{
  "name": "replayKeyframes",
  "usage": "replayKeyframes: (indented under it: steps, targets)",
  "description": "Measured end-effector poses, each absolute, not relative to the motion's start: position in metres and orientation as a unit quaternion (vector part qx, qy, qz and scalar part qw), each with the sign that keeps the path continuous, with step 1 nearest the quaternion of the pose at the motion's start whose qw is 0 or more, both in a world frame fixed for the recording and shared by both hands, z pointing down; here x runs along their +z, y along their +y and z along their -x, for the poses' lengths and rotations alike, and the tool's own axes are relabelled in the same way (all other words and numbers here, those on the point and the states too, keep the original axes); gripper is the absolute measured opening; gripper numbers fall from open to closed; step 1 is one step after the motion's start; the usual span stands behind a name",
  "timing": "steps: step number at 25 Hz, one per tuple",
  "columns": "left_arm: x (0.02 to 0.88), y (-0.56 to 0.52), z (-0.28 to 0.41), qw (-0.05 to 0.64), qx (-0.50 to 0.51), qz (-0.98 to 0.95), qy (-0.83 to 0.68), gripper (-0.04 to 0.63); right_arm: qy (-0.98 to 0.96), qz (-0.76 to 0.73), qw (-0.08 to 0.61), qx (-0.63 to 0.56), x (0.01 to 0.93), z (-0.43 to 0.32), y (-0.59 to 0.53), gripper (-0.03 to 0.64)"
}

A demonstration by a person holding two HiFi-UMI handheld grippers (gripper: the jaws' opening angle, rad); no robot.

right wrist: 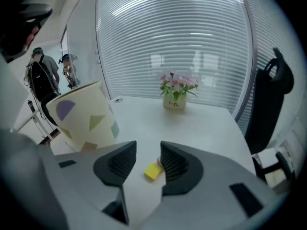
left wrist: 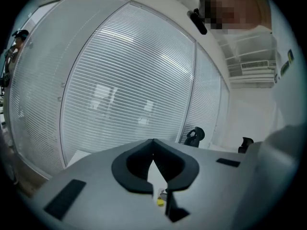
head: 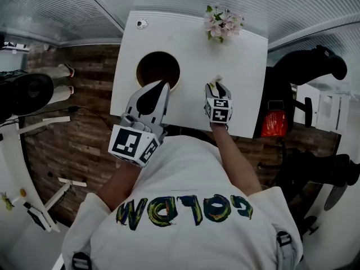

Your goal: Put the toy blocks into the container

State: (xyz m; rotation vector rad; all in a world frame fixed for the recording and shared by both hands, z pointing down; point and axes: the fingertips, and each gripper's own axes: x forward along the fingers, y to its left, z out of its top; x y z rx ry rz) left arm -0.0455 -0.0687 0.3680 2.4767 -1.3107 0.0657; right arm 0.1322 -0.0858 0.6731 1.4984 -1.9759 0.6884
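A small yellow block [right wrist: 153, 170] lies on the white table [right wrist: 201, 123], in the gap between my right gripper's [right wrist: 148, 145] jaws. Those jaws stand open and do not press on it. A pale block edge peeks out beside the right jaw's inner face. The container [right wrist: 84, 116], cream with coloured shapes, stands to the left of that gripper; in the head view its dark round opening [head: 158, 69] faces up. My left gripper [head: 162, 85] hovers at the container's near rim. In the left gripper view its jaws meet at the tips [left wrist: 153, 143], shut with nothing held.
A pot of pink flowers [right wrist: 175, 92] stands at the table's far edge [head: 223, 22]. A black chair [right wrist: 273, 95] is to the right of the table. Slatted glass walls surround the area, with people [right wrist: 41, 73] behind them at the left.
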Motion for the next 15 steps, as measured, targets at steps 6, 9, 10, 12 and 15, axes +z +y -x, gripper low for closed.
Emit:
replayKeyframes:
  steps: [6,9,10,12,15]
  targets:
    - [0.379,-0.067,0.052,0.181,0.034,-0.866,-0.465,0.009,-0.701,-0.567,0.310,0.302,0.717,-0.133,-0.079,0.169]
    - [0.384,-0.065,0.056,0.186,0.040,-0.863,-0.468,0.009,-0.688,-0.571,0.316,0.319,0.730,-0.134,-0.078,0.173]
    - [0.386,-0.064,0.058,0.188,0.042,-0.862,-0.469,0.009,-0.684,-0.572,0.318,0.323,0.734,-0.135,-0.078,0.173]
    - [0.390,-0.063,0.060,0.192,0.046,-0.859,-0.472,0.009,-0.676,-0.574,0.318,0.335,0.741,-0.135,-0.078,0.173]
    - [0.396,-0.061,0.062,0.198,0.051,-0.858,-0.472,0.009,-0.664,-0.579,0.315,0.352,0.753,-0.135,-0.077,0.180]
